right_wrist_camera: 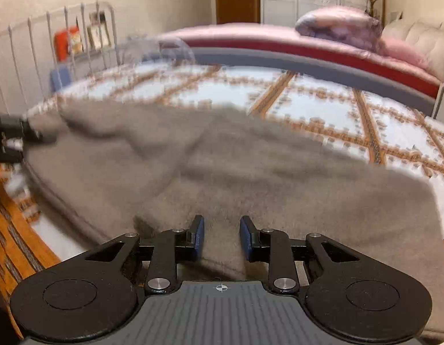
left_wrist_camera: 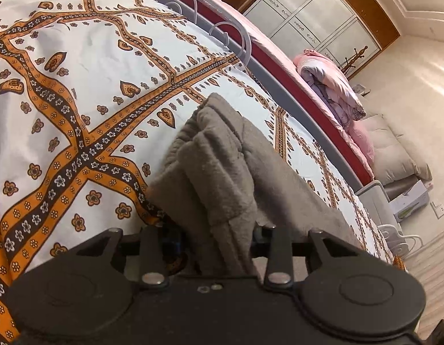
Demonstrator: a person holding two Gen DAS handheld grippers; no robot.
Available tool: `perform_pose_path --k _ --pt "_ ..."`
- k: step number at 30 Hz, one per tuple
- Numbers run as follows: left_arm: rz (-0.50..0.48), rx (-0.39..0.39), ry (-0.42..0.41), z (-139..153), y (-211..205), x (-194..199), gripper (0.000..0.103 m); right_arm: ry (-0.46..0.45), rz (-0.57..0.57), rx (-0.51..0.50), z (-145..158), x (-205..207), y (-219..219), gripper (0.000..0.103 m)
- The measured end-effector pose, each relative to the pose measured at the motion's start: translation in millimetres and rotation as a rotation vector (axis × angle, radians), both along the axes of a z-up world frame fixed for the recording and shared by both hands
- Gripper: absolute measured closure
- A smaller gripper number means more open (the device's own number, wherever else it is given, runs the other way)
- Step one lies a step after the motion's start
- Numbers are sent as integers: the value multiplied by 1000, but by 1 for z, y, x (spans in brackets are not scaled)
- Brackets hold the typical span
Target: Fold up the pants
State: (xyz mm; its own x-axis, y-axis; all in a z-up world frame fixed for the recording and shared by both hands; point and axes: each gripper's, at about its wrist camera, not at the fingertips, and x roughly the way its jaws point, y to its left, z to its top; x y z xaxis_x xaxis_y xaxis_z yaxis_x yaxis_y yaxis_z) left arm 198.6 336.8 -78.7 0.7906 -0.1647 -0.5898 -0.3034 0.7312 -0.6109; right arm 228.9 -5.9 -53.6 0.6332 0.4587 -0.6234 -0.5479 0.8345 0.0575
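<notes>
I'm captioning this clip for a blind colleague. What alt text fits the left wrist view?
The left gripper is clamped on a bunched fold of grey fleece pants, lifting it above a bedspread patterned in white, orange and black. Behind the bed are a metal rail, a pink quilt and a white wardrobe.

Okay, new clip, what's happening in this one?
A person with a handheld gripper in each hand is folding grey fleece pants on a bed with an orange-patterned sheet. The left gripper has a bunch of the fabric between its fingers and appears shut on it, with that end lifted off the sheet. The right gripper is open, its blue pads apart just over the cloth, gripping nothing. The right view is motion-blurred, and the fold looks unfinished.
</notes>
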Motion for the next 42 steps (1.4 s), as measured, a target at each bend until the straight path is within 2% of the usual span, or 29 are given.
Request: perform_pose_path --k 4,5,8,11,13,15,18,20,24,28,31,33,35,37,38,39,40,41,42 --pt "-1 14 2 1 -1 3 75 -25 -21 49 10 -3 -6 74" --pt "-1 19 3 2 -2 2 75 -14 -28 26 5 -1 -5 73" --pt "-8 86 -9 11 -9 1 76 -20 0 -16 3 0 0 72" --pt "-15 154 -50 30 -21 -4 77 -19 -27 28 16 3 -10 69" --pt "-33 210 -101 50 -35 -8 78 -72 -27 46 30 -1 -23 62" --pt "-53 253 -134 66 -52 -7 78 -129 -25 24 44 -1 -40 32" --pt "-81 282 -165 85 -81 1 78 -200 -61 -33 62 5 -73 28" --pt "-114 293 -193 97 -105 6 78 -204 -131 -68 68 16 -101 28" --pt "-221 352 -247 113 -167 19 78 -139 -315 -56 73 42 -174 28" --pt "-367 374 -301 122 -241 40 78 -22 -452 48 67 52 -236 28" --pt "-522 380 -309 113 -311 59 78 64 -454 120 59 52 -253 28" --pt "-647 374 -286 96 -360 70 78 75 -460 86 54 51 -255 28" --pt "-752 413 -278 84 -404 74 78 69 -475 60 53 49 -257 28" --pt "-794 409 -236 70 -432 81 70 79 -501 72 52 48 -265 28" --pt "-798 395 -218 66 -438 82 60 87 -514 77 50 46 -269 28" --pt "-806 376 -233 66 -438 83 49 95 -523 79 48 47 -272 28" --pt "-799 338 -275 68 -435 80 21 101 -530 76 46 46 -274 28" --pt "-768 317 -297 71 -431 78 7 104 -534 73 44 46 -276 28" --pt "-735 303 -306 71 -423 78 8 106 -535 71 43 47 -278 28"
